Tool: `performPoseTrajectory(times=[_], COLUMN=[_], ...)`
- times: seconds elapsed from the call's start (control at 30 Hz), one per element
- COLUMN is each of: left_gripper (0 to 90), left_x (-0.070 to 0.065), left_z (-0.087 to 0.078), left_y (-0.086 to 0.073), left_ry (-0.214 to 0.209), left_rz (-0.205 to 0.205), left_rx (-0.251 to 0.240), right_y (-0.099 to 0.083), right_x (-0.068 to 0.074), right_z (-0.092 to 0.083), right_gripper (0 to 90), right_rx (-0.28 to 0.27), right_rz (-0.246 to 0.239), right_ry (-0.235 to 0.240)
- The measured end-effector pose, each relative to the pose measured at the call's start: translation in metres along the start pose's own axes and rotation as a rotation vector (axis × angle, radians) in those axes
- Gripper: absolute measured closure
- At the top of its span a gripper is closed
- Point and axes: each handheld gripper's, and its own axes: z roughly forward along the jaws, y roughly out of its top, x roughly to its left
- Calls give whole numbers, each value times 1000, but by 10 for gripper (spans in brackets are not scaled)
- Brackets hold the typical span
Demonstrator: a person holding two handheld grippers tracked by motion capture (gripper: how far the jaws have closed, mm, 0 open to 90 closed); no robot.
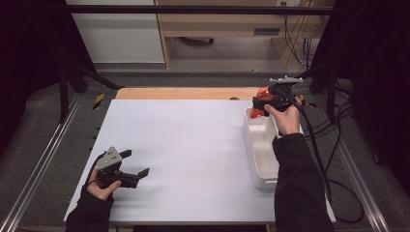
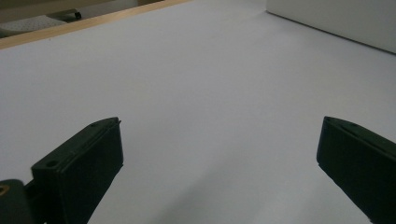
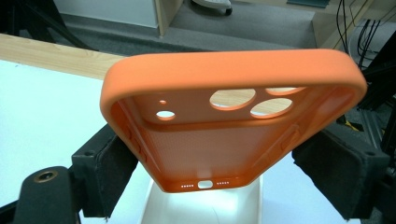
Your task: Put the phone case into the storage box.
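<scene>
A white table (image 1: 183,145) carries a white bin (image 1: 261,145) at its right edge. Over the bin's far end, the right gripper (image 1: 263,102) clamps an orange phone case (image 3: 224,116), seemingly for dropping in. Well left of the bin, the left gripper (image 1: 135,164) rests spread and empty.

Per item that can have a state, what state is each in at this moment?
Orange phone case: empty, clamped by its sides, held in the air above the far end of the bin.
White bin: upright on the table, nothing seen inside.
Right tongs: shut on the orange phone case.
Left tongs: open, holding nothing, low over the white table.
</scene>
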Motion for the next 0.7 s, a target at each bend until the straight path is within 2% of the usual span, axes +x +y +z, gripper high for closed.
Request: performPoseTrajectory(times=[0.7], left_gripper=[1], left_x=[-1], left_z=[2], left_y=[-1], left_ry=[-3], left_rz=[9], left_rx=[10], right_y=[-5], right_x=[5], right_z=[29], right_gripper=[153], right_rx=[67], right_rz=[39], right_ry=[-59])
